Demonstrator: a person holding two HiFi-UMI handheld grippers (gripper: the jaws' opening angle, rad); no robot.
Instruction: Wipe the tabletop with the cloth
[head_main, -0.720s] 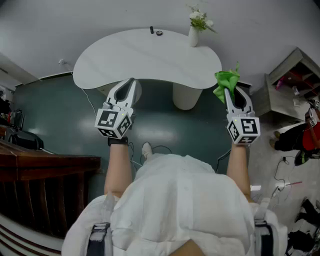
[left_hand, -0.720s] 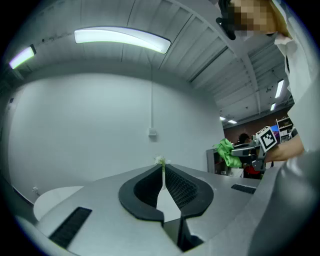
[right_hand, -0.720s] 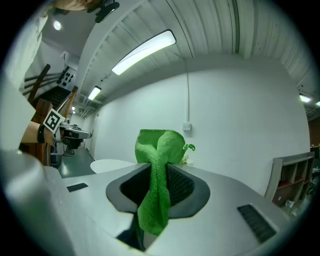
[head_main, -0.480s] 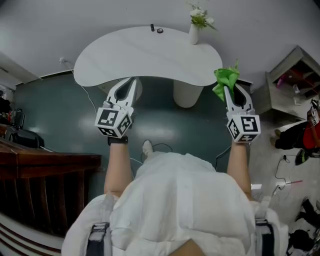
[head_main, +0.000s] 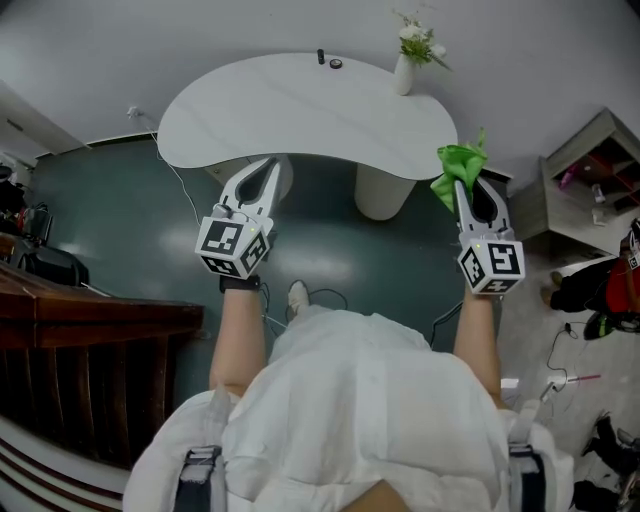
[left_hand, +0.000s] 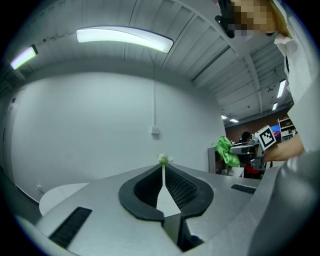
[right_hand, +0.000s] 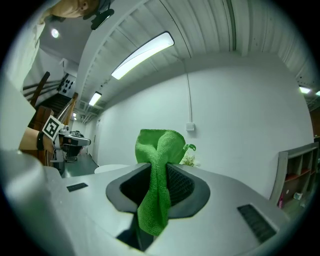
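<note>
Right gripper (head_main: 463, 190) clamped on the cloth (head_main: 455, 163), left gripper (head_main: 270, 166) pinched together, empty — both short of the table (head_main: 300, 110). Cloth seems thinly held — 1 snag there could tug it free.

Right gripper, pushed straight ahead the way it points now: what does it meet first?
Likely the table's right end, near the vase; its flowers show just beyond the cloth in the right gripper view. Height is unclear, so it might pass over the top to the wall.
</note>
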